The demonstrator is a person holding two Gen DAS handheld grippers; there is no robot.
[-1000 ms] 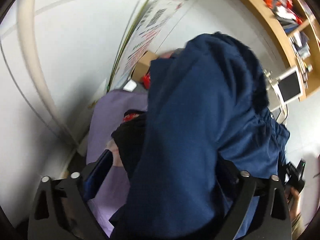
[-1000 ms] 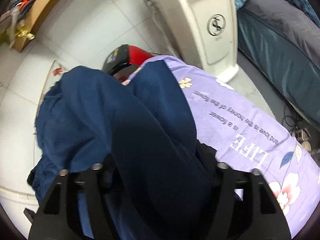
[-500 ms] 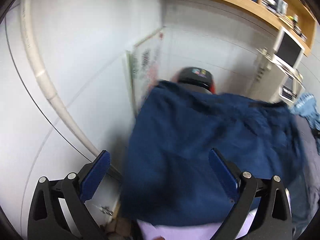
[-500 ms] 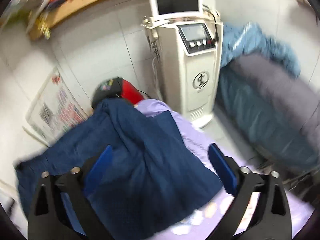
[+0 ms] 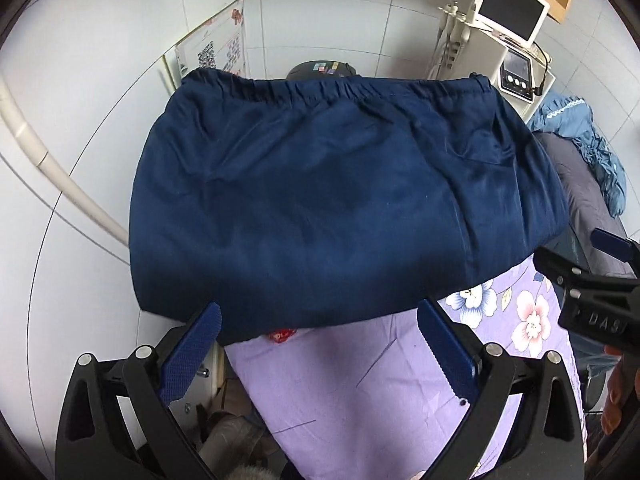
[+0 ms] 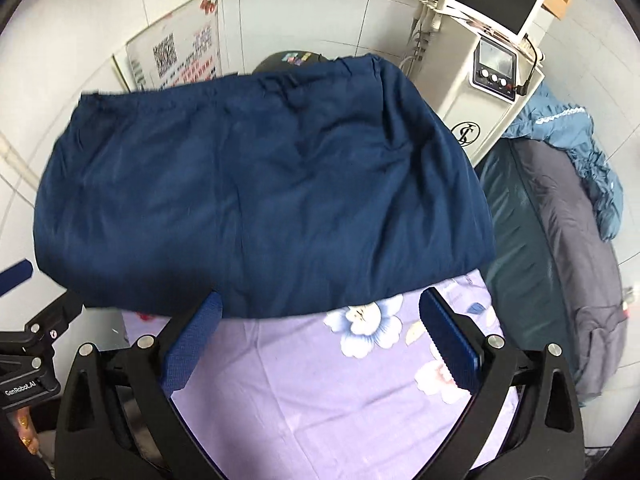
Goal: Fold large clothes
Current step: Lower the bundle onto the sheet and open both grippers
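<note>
A large navy blue garment [image 5: 344, 200] with an elastic waistband at its far edge lies folded flat across the far end of a table covered in a purple flowered sheet [image 5: 360, 392]. It also shows in the right wrist view [image 6: 256, 196]. My left gripper [image 5: 318, 344] is open and empty just in front of the garment's near edge. My right gripper [image 6: 320, 336] is open and empty, also at the near edge. The right gripper's body shows at the right of the left wrist view [image 5: 592, 296].
A white machine with a screen [image 6: 484, 76] stands at the back right. A bed with grey and blue bedding [image 6: 560, 220] lies to the right. A poster [image 6: 176, 56] leans on the tiled wall. A dark helmet-like object [image 5: 320, 70] sits behind the garment.
Both grippers held the bunched garment a second ago. They have let go and pulled back, and the garment now lies spread flat on the sheet.
</note>
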